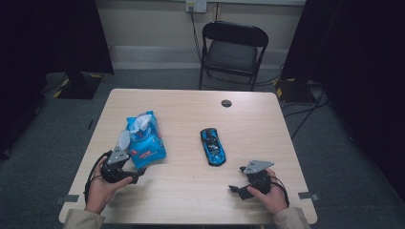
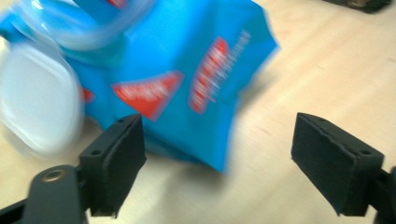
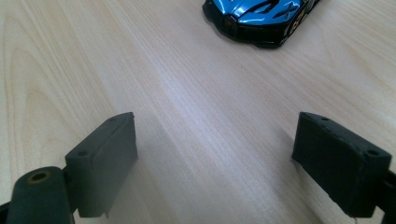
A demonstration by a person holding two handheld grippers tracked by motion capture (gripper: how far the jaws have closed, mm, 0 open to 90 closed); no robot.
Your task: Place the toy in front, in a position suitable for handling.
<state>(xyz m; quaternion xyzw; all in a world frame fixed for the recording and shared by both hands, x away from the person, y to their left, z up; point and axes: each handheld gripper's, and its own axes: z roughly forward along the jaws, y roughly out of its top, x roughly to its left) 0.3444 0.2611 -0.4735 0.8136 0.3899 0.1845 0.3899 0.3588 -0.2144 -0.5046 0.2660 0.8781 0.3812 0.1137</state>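
A blue pack of wet wipes (image 1: 145, 143) lies on the left half of the table, its white lid (image 1: 124, 139) flipped open and a wipe (image 1: 139, 121) sticking up. My left gripper (image 1: 128, 166) sits at the pack's near left corner. In the left gripper view it (image 2: 219, 128) is open, and the blurred pack (image 2: 187, 84) reaches in between the jaws without touching the pads. A blue toy car (image 1: 212, 146) stands mid-table. My right gripper (image 1: 240, 179) rests near the front right, open over bare wood (image 3: 215, 135), with the car's nose (image 3: 257, 18) ahead.
The wooden table (image 1: 191, 200) has a round cable hole (image 1: 226, 103) near its far edge. A black folding chair (image 1: 234, 47) stands behind it. Dark curtains hang on both sides, and cables run across the floor at the right.
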